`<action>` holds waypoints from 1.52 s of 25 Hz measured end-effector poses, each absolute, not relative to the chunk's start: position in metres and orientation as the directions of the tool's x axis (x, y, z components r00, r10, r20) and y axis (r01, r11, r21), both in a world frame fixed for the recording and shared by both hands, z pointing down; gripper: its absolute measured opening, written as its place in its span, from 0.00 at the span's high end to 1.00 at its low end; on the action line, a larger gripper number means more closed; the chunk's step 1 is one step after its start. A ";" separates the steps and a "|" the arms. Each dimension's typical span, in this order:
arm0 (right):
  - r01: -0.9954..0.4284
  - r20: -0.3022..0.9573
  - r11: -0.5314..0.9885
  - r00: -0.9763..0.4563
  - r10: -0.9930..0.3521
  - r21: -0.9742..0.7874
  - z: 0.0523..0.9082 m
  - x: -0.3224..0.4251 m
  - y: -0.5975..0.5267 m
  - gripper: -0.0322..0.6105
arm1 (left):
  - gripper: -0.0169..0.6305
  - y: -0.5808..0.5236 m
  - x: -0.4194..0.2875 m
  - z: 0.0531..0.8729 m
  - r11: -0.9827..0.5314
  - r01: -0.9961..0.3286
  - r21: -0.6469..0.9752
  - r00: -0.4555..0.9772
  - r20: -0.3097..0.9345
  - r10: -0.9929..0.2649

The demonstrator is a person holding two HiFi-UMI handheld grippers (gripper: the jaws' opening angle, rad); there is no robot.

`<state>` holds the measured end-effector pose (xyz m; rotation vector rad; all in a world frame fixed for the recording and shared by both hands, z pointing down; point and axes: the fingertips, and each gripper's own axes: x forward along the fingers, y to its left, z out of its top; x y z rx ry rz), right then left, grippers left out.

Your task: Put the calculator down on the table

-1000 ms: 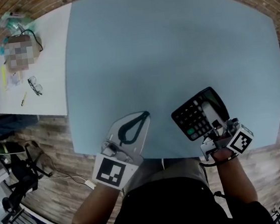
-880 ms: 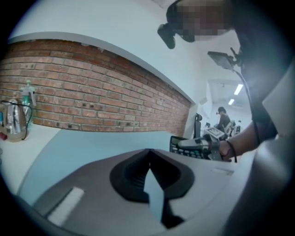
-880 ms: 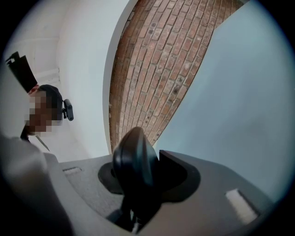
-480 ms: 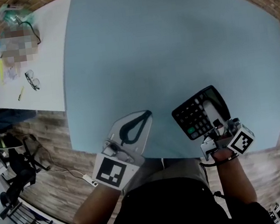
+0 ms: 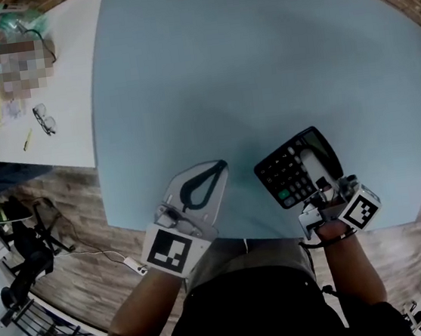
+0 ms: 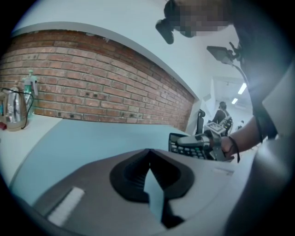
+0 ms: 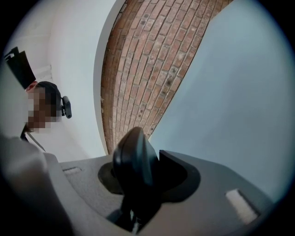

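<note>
The black calculator (image 5: 284, 175) hangs tilted over the front right part of the pale blue table (image 5: 244, 68). My right gripper (image 5: 311, 165) is shut on its right side, one light grey jaw lying across its face. In the right gripper view the calculator (image 7: 133, 159) shows edge-on between the jaws of the right gripper (image 7: 138, 177). Whether it touches the tabletop I cannot tell. My left gripper (image 5: 220, 169) hovers over the table's front edge to the calculator's left, shut with nothing in it. In the left gripper view its jaws (image 6: 148, 151) meet at the tips, and the calculator (image 6: 189, 148) shows beyond on the right.
A white table (image 5: 71, 89) adjoins on the left with glasses (image 5: 43, 119), a yellow pen (image 5: 28, 138) and small clutter at its far end. A brick wall (image 7: 147, 64) runs behind the blue table. Cables and a chair base (image 5: 32, 261) lie on the wooden floor at the left.
Both grippers have sunk a little toward the tabletop. The right one still grips the calculator the same way, and the left one stays shut.
</note>
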<state>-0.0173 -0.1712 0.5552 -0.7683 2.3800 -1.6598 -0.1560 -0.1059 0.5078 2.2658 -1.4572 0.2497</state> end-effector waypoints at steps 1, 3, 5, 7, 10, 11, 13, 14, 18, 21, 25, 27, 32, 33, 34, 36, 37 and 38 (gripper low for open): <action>-0.333 0.178 0.259 -0.858 -0.482 -0.907 0.557 -0.017 -0.171 0.75 | 0.97 -0.107 -0.156 0.509 -0.349 -0.899 0.263 0.429 0.373 -0.823; -0.352 0.193 0.260 -0.853 -0.486 -0.899 0.560 -0.017 -0.172 0.74 | 0.97 -0.108 -0.157 0.511 -0.344 -0.899 0.272 0.427 0.370 -0.825; -0.367 0.204 0.262 -0.848 -0.490 -0.893 0.563 -0.015 -0.174 0.75 | 0.97 -0.109 -0.157 0.515 -0.342 -0.897 0.280 0.430 0.371 -0.824; -0.374 0.211 0.260 -0.845 -0.491 -0.890 0.565 -0.016 -0.176 0.74 | 0.97 -0.111 -0.157 0.518 -0.341 -0.895 0.288 0.433 0.373 -0.821; -0.390 0.233 0.250 -0.842 -0.487 -0.886 0.570 -0.014 -0.178 0.75 | 0.97 -0.113 -0.153 0.521 -0.346 -0.890 0.296 0.443 0.382 -0.811; -0.402 0.247 0.245 -0.839 -0.485 -0.882 0.573 -0.012 -0.179 0.75 | 0.97 -0.114 -0.151 0.522 -0.351 -0.888 0.298 0.448 0.384 -0.807; -0.423 0.274 0.235 -0.834 -0.479 -0.875 0.580 -0.010 -0.181 0.75 | 0.97 -0.118 -0.147 0.526 -0.355 -0.885 0.301 0.454 0.385 -0.804; -0.425 0.279 0.232 -0.834 -0.477 -0.875 0.583 -0.010 -0.182 0.75 | 0.97 -0.120 -0.146 0.527 -0.356 -0.884 0.303 0.455 0.384 -0.803; -0.426 0.285 0.218 -0.832 -0.476 -0.878 0.590 -0.010 -0.186 0.75 | 0.97 -0.123 -0.142 0.531 -0.362 -0.879 0.309 0.463 0.383 -0.799; -0.430 0.290 0.214 -0.829 -0.478 -0.877 0.595 -0.009 -0.189 0.75 | 0.97 -0.124 -0.140 0.534 -0.364 -0.877 0.313 0.468 0.388 -0.794; -0.434 0.294 0.214 -0.828 -0.477 -0.875 0.600 -0.009 -0.196 0.74 | 0.97 -0.127 -0.140 0.534 -0.361 -0.878 0.313 0.466 0.392 -0.793; -0.432 0.295 0.212 -0.830 -0.473 -0.877 0.601 -0.010 -0.197 0.75 | 0.97 -0.128 -0.140 0.534 -0.360 -0.879 0.313 0.465 0.393 -0.793; -0.431 0.306 0.201 -0.836 -0.456 -0.880 0.609 -0.013 -0.197 0.75 | 0.97 -0.132 -0.139 0.536 -0.359 -0.879 0.314 0.464 0.396 -0.792; -0.430 0.306 0.198 -0.837 -0.453 -0.881 0.612 -0.015 -0.199 0.74 | 0.97 -0.133 -0.140 0.538 -0.359 -0.879 0.315 0.465 0.396 -0.791; -0.430 0.308 0.197 -0.838 -0.451 -0.881 0.615 -0.018 -0.202 0.74 | 0.97 -0.135 -0.142 0.540 -0.362 -0.877 0.316 0.469 0.396 -0.790; -0.434 0.313 0.197 -0.837 -0.448 -0.879 0.617 -0.022 -0.205 0.74 | 0.97 -0.137 -0.144 0.541 -0.375 -0.872 0.316 0.480 0.393 -0.784; -0.438 0.317 0.200 -0.837 -0.447 -0.876 0.618 -0.023 -0.206 0.74 | 0.97 -0.136 -0.143 0.541 -0.381 -0.869 0.315 0.485 0.395 -0.781; -0.445 0.322 0.203 -0.835 -0.446 -0.872 0.618 -0.023 -0.205 0.75 | 0.97 -0.134 -0.142 0.540 -0.383 -0.868 0.316 0.487 0.397 -0.778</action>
